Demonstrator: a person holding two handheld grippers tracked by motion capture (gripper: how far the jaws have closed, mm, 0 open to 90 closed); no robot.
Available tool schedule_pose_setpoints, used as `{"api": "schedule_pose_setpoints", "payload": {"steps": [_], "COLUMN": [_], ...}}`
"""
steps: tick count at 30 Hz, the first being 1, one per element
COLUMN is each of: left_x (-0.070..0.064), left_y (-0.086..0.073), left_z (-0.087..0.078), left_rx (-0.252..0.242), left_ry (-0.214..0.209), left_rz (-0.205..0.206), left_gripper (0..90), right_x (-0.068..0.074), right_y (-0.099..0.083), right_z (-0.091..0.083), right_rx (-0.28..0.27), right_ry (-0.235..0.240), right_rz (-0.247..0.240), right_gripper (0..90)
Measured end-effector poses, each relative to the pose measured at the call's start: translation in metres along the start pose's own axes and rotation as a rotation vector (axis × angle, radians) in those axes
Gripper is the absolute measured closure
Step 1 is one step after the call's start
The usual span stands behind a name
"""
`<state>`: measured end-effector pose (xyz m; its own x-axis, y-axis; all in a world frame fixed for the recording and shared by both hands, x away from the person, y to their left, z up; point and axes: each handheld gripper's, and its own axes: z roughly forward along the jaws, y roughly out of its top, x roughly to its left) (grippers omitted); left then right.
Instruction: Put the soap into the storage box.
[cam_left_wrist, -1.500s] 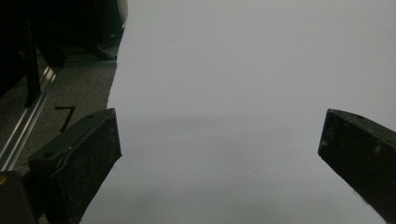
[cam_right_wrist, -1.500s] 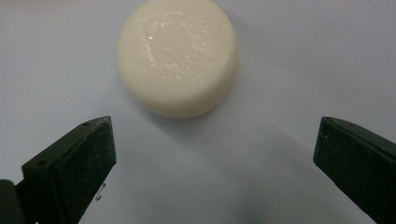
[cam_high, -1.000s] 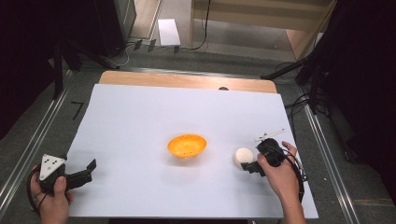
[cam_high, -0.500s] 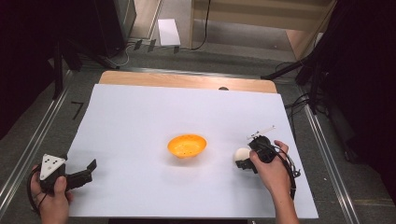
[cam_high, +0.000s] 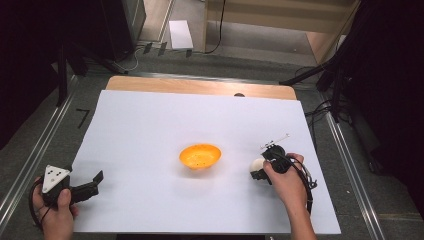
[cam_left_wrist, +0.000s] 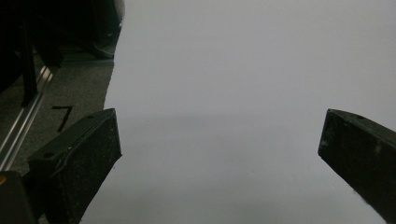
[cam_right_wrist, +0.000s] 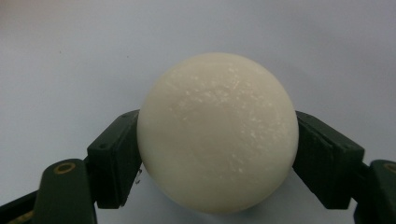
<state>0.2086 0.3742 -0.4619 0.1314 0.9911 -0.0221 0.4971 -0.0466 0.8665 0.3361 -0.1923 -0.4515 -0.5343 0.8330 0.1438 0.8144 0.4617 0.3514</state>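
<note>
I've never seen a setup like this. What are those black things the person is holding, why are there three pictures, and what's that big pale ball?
A person sits at a table covered by a white sheet, holding a hand-held grasping tool in each hand. The high view looks down from above; the other two pictures come from small cameras riding on each tool. The left gripper rests near the table's corner, its fingers wide apart with nothing between them. The right gripper has closed on a white ball, which looks large in its camera. An orange bowl stands mid-table, left of the ball.

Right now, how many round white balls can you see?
1. The round white ball sits clamped between the right gripper's jaws, just right of the orange bowl on the white sheet.
</note>
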Motion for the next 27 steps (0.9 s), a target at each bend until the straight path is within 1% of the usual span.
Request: {"api": "schedule_pose_setpoints", "payload": {"steps": [6,10,13,19,24,27], "left_x": [0.0,0.0,0.0,0.0,-0.001,-0.001], "left_y": [0.0,0.0,0.0,0.0,0.0,0.0], "left_z": [0.0,0.0,0.0,0.0,0.0,0.0], "left_rx": [0.0,0.002,0.0,0.001,0.0,0.002], "left_ry": [-0.001,0.0,0.0,0.001,0.002,0.001], "left_rz": [0.0,0.0,0.001,0.001,0.001,0.001], "left_gripper": [0.0,0.0,0.0,0.0,0.0,0.0], "right_x": [0.001,0.001,0.001,0.001,0.002,0.004], "right_y": [0.002,0.003,0.004,0.005,0.008,0.01], "right_z": [0.001,0.001,0.0,-0.001,-0.009,-0.014], "right_rx": [0.022,0.038,0.037,0.029,0.023,0.014], "right_ry": [-0.005,0.001,-0.002,-0.016,-0.014,-0.003], "right_rz": [-0.001,-0.008,-0.031,-0.04,-0.046,-0.052], "right_gripper": [24.2,24.5,24.7,24.8,24.8,24.8]}}
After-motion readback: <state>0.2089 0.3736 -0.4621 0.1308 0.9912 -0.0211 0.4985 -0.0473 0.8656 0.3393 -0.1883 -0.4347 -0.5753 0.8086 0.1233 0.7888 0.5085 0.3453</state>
